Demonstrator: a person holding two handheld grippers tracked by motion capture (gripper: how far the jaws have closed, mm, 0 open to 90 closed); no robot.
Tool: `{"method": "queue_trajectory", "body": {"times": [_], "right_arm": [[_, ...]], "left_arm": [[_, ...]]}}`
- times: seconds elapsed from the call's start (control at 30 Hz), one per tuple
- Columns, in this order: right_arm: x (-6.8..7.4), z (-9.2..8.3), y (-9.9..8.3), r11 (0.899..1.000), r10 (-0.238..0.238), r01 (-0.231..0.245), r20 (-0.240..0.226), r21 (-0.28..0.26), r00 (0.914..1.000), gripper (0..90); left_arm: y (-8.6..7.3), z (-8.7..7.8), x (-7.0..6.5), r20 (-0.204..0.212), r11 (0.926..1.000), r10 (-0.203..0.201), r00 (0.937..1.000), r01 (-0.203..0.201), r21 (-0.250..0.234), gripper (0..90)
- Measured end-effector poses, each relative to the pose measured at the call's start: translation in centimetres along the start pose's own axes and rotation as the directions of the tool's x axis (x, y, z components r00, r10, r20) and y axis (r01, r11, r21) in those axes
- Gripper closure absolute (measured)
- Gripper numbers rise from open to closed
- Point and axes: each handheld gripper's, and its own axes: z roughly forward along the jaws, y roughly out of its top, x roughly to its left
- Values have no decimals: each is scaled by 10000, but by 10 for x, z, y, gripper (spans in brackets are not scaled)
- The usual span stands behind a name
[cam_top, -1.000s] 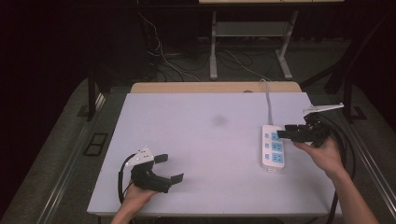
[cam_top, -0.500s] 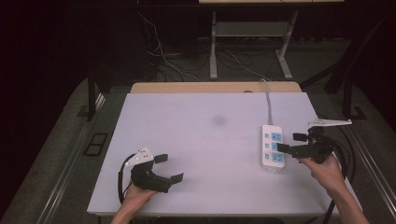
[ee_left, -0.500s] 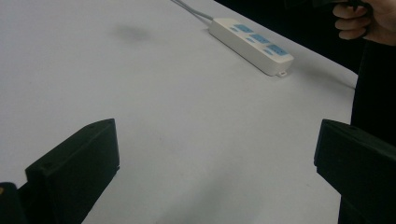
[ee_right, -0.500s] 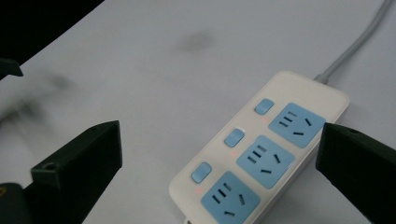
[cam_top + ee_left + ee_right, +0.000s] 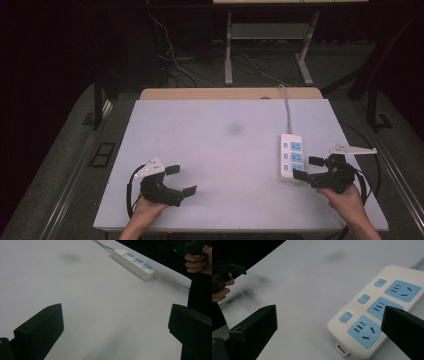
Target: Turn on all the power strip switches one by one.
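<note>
Right tongs (image 5: 315, 169) wide, empty, just beside white plastic power strip with blue sockets (image 5: 291, 157). Left tongs (image 5: 181, 180) wide, empty, far from strip. Best approach: slow, straight.

claws (image 5: 180, 181): 2 | pwr strip (image 5: 292, 159): 1 | table (image 5: 220, 150): 1

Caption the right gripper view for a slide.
Open right claw poised over a white power strip with three blue sockets on a pale table.

The right gripper (image 5: 308, 168) has drawn back to the power strip's (image 5: 292, 157) near end.
</note>
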Motion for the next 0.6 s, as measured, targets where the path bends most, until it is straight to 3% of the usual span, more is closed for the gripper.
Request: {"method": "queue_trajectory", "body": {"times": [0.33,0.6], "right_arm": [[17,5,-18,9973,-721,716,-346,-149,9968,4],[21,9,-29,9934,-1144,1137,-523,-157,9921,4]], "left_arm": [[0,0,0,9,10000,12,10000,-12,18,0],[0,1,0,41,10000,13,10000,-13,56,0]]}}
